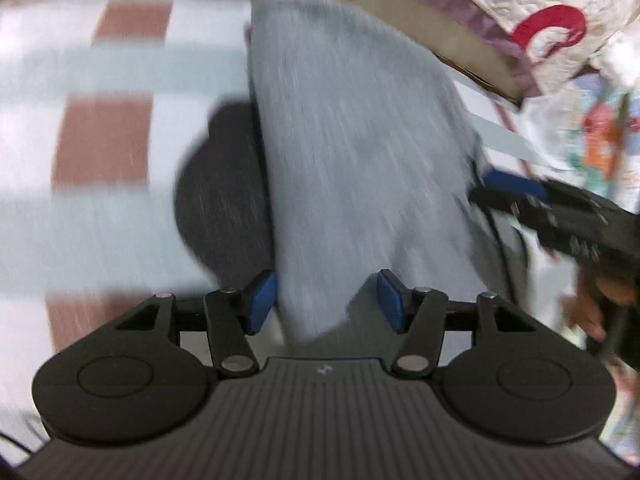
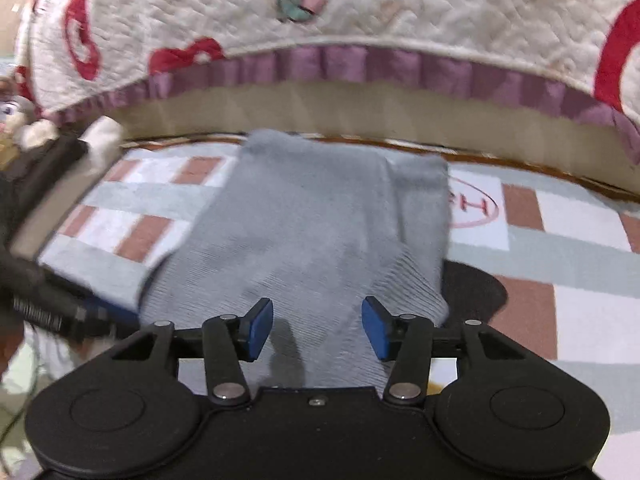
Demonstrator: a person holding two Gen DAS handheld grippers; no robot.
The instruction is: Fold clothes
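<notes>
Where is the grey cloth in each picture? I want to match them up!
Left wrist view: the grey cloth runs up the middle, from between the open left gripper fingers toward the top.
Right wrist view: the grey cloth lies in the middle, just ahead of the open right gripper.
Shared landmark: the white quilt with a purple frill and red shapes, top right in the left view and across the top in the right view.

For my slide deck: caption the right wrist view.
Right gripper open over a folded grey garment on a checked mat.
</notes>
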